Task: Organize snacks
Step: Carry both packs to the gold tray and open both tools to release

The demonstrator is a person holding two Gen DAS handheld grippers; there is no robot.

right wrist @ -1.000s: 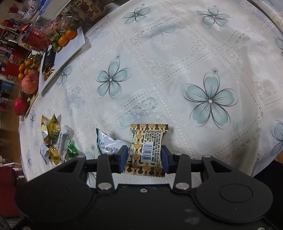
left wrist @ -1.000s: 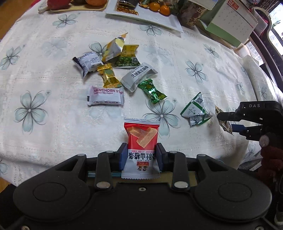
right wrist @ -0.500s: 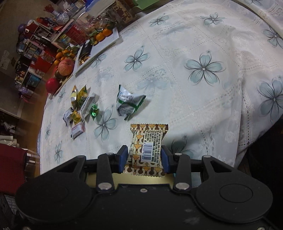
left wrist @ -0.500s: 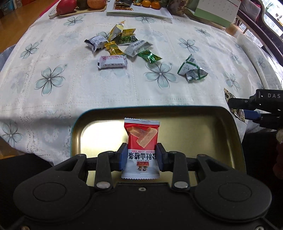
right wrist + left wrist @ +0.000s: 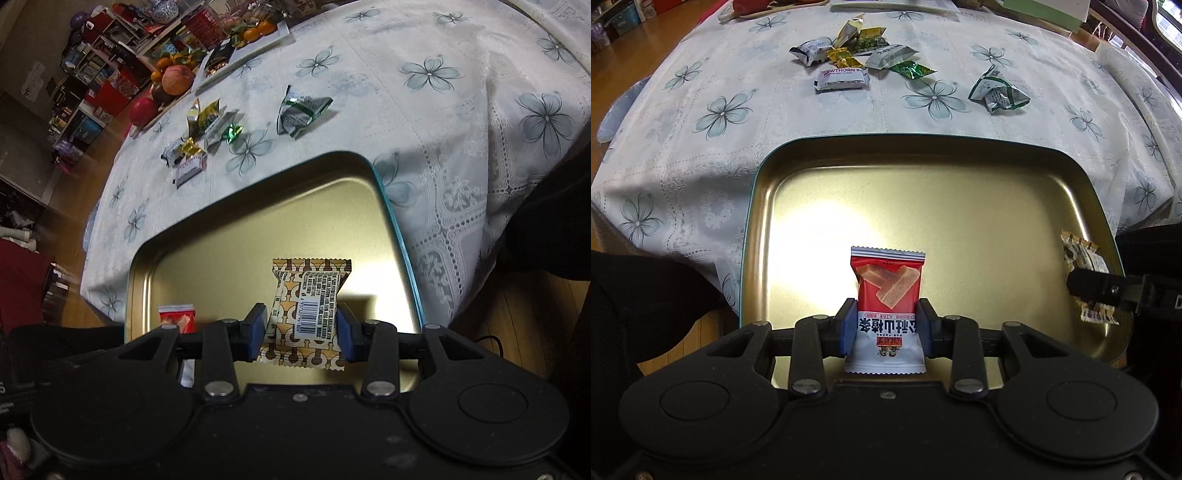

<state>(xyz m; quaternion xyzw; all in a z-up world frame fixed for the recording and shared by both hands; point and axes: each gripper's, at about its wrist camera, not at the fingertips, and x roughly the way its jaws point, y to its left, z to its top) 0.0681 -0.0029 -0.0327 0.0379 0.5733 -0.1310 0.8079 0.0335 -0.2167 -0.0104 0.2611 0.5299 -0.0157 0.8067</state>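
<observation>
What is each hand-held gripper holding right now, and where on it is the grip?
The left hand-held gripper pinches the red snack packet by its sides near the white end; the right hand-held gripper pinches the brown patterned packet by its sides.

Colours over the gold tray [image 5: 960, 192]

A red-and-white packet [image 5: 888, 306], a brown-and-cream patterned packet [image 5: 308, 314], blue pads [image 5: 848, 325], and a white tablecloth [image 5: 738, 122] printed with grey-blue flowers.

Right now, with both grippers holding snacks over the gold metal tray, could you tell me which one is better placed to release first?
Left, probably. The left gripper holds its red-and-white packet over the middle of the gold metal tray; the right gripper's brown-patterned packet hangs nearer the tray's right rim.
</observation>
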